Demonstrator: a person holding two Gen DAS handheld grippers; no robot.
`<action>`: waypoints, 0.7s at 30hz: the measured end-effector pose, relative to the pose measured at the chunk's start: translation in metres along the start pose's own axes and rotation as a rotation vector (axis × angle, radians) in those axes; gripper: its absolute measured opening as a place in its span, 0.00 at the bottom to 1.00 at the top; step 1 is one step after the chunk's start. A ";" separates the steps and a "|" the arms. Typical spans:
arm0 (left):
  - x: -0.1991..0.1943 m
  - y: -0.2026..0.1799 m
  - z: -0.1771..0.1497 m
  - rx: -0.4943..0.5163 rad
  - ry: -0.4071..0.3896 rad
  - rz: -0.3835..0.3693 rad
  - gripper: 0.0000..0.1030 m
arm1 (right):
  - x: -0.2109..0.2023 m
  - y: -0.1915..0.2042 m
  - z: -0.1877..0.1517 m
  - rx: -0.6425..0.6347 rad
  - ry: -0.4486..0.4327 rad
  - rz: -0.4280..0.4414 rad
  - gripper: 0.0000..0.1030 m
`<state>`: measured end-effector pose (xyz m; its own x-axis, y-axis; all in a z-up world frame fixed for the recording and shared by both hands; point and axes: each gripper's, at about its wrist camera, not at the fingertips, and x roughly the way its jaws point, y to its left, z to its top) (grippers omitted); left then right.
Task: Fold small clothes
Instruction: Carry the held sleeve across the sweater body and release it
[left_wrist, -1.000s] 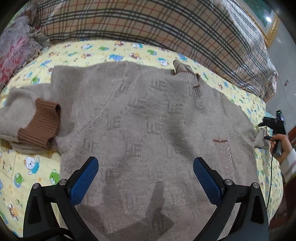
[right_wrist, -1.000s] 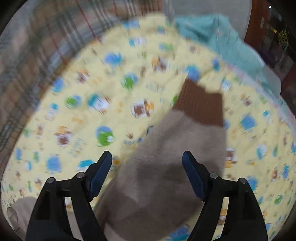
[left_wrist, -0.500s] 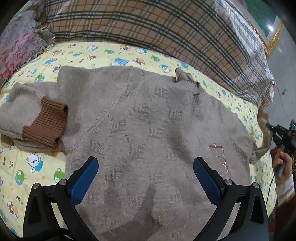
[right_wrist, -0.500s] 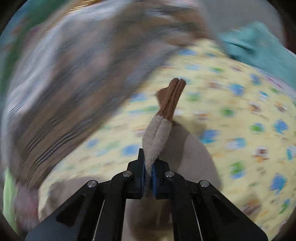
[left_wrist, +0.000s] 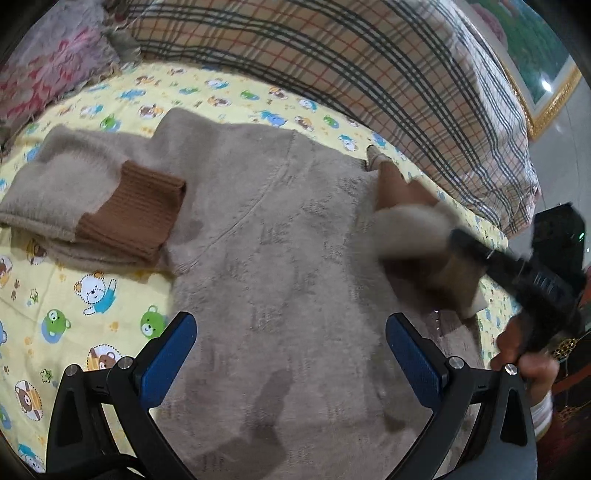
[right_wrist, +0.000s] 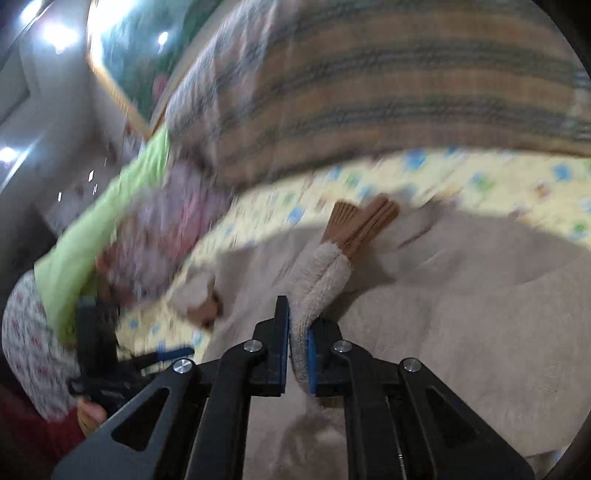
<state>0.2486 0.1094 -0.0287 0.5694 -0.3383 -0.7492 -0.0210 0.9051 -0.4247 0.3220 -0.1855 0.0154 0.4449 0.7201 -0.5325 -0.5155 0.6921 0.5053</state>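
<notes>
A beige knitted sweater (left_wrist: 266, 258) lies spread flat on a bed covered by a yellow cartoon-print sheet (left_wrist: 92, 295), filling most of the left wrist view. Its body runs from the near edge of that view away toward the far right, where the neck (left_wrist: 375, 157) sits close to a plaid blanket (left_wrist: 351, 66) heaped along the far side. The left sleeve (left_wrist: 74, 199) is folded back on itself at the far left, and its brown ribbed cuff (left_wrist: 136, 214) points right, resting on the sweater's shoulder.

The left gripper (left_wrist: 291, 362) hovers over the near part of the sweater with its blue pads (left_wrist: 170, 354) spread wide and nothing between them.

The right gripper (right_wrist: 297, 354) pinches the other sleeve (right_wrist: 321, 280) between its pads, though its jaws are opening slightly. This sleeve sticks out straight along the fingers, its long axis in line with them, and its brown cuff (right_wrist: 362, 225) points away from the camera over the sweater's body. In the left wrist view the same gripper (left_wrist: 517, 273) comes in blurred from the right, held by a hand (left_wrist: 524, 362), with the sleeve bunched above the sweater's right half.

A pink floral cloth (left_wrist: 48, 70) lies at the far left corner of the bed.
</notes>
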 end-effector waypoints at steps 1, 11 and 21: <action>0.003 0.002 0.001 0.001 0.006 -0.002 0.99 | 0.011 0.003 -0.006 0.001 0.036 0.017 0.15; 0.032 -0.034 0.002 0.040 0.047 -0.064 0.99 | -0.029 -0.029 -0.040 0.153 -0.003 0.193 0.65; 0.053 -0.144 0.018 0.127 0.007 -0.028 1.00 | -0.115 -0.073 -0.044 0.297 -0.256 -0.040 0.68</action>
<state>0.2966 -0.0341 0.0019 0.5629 -0.3651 -0.7415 0.0989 0.9204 -0.3782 0.2762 -0.3205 0.0099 0.6481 0.6556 -0.3875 -0.2769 0.6769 0.6820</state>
